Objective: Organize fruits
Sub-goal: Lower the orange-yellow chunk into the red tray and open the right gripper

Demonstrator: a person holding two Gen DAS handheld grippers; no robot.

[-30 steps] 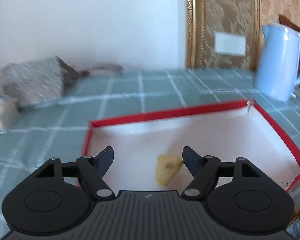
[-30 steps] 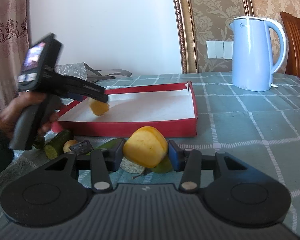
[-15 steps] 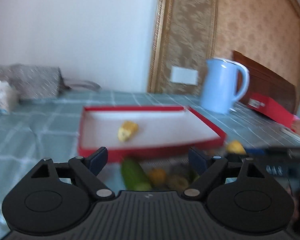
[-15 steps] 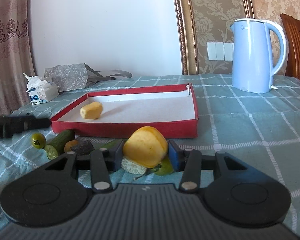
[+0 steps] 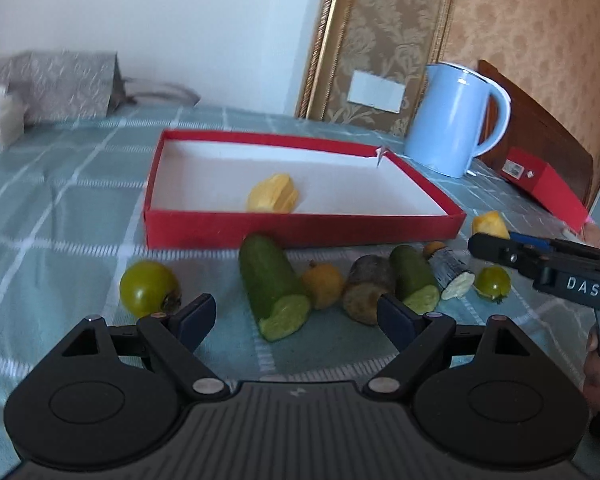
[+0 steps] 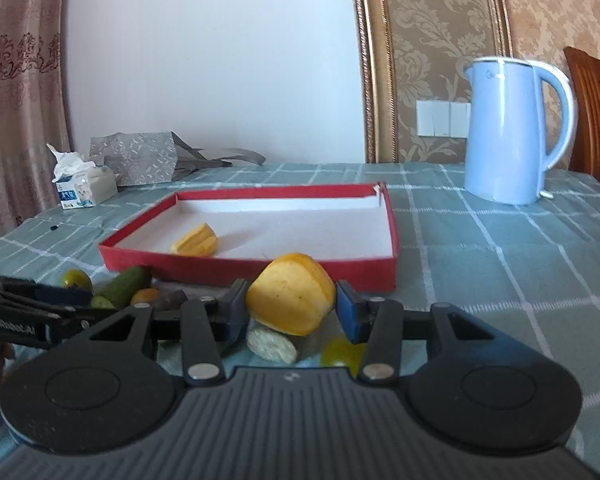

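Note:
A red tray [image 5: 300, 229] [image 6: 374, 272] with a white floor holds one yellow fruit piece [image 5: 273, 199] [image 6: 195, 240]. In front of it lie a green tomato [image 5: 147, 289], two cucumber pieces [image 5: 271, 285] [image 5: 413, 278], a small orange fruit [image 5: 323, 285], a dark stub [image 5: 365, 288] and a second small tomato [image 5: 493, 282]. My left gripper [image 5: 296, 317] is open and empty, low over this pile. My right gripper [image 6: 292, 307] is shut on a yellow fruit chunk [image 6: 291, 298], held just before the tray's near wall; it shows at the right in the left wrist view [image 5: 489, 225].
A light blue kettle [image 5: 456, 120] [image 6: 512, 132] stands behind the tray's right end. A grey patterned bag [image 6: 140, 162] and a tissue box [image 6: 85, 189] sit at the back left. A red box [image 5: 540, 184] and a wooden chair [image 6: 592, 108] are at the far right.
My left gripper let go of the yellow piece in the tray, pulled back and now hangs open over the pile. My right gripper has lifted its yellow chunk slightly toward the tray.

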